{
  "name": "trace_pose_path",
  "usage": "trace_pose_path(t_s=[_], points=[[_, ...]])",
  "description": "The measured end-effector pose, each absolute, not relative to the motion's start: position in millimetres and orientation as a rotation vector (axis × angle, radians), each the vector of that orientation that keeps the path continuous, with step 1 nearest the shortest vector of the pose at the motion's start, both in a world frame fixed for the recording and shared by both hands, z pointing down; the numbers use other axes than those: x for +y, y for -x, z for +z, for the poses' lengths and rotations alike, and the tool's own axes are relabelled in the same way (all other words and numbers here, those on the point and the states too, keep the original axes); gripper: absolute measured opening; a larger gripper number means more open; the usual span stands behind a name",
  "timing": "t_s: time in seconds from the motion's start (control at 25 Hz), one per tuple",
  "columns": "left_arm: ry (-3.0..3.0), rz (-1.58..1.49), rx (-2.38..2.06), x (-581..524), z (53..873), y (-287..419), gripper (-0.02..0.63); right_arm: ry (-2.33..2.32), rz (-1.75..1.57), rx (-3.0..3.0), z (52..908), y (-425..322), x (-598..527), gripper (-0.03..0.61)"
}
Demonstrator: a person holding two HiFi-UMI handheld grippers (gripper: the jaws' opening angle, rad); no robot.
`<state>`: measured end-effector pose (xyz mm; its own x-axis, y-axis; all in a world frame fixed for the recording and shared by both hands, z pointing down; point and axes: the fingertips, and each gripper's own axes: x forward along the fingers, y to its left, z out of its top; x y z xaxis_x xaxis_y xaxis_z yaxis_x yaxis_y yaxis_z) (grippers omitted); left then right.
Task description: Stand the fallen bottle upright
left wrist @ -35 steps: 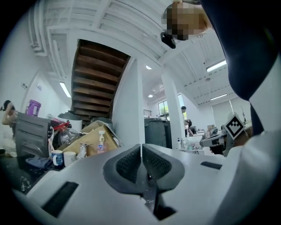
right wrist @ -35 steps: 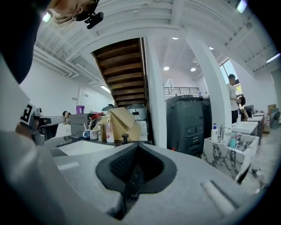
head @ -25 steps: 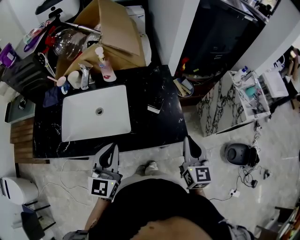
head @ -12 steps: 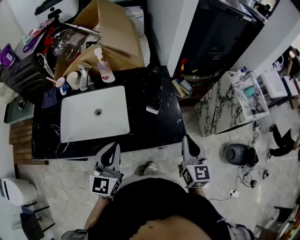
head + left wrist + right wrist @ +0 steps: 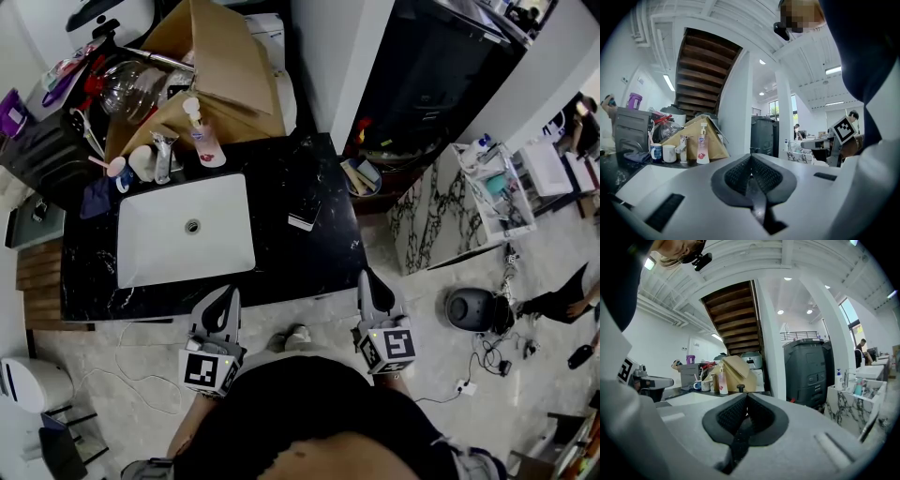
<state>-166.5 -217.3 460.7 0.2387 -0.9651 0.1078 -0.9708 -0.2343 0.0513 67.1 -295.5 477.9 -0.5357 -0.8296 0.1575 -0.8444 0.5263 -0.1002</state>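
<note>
Found left gripper [image 5: 228, 292] and right gripper [image 5: 367, 275] shut, empty, short of the near edge of the worktop [image 5: 281, 272]; placed the fallen bottle [image 5: 302, 214], on appearance only, lying flat just right of the sink [image 5: 150, 253]. Advise opening the right gripper, gripping across the body, pivoting upright about the base. Noted bare worktop around it; mind the right edge.

Label print on the pump bottle [image 5: 200, 141] was too small to read. The small dark item [image 5: 302, 217] on the black counter [image 5: 319, 262] was too small to identify. A person [image 5: 560, 302] was cut off at the right edge. The cardboard box [image 5: 225, 66] hid things behind it.
</note>
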Motion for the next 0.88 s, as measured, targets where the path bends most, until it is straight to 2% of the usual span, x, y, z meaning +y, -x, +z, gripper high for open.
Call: trace_pose_path(t_s=[0.88], points=[[-2.277,0.188,-1.919,-218,482,176,0.005,-1.414,0.231,-2.656,480,-60,-302,0.005]])
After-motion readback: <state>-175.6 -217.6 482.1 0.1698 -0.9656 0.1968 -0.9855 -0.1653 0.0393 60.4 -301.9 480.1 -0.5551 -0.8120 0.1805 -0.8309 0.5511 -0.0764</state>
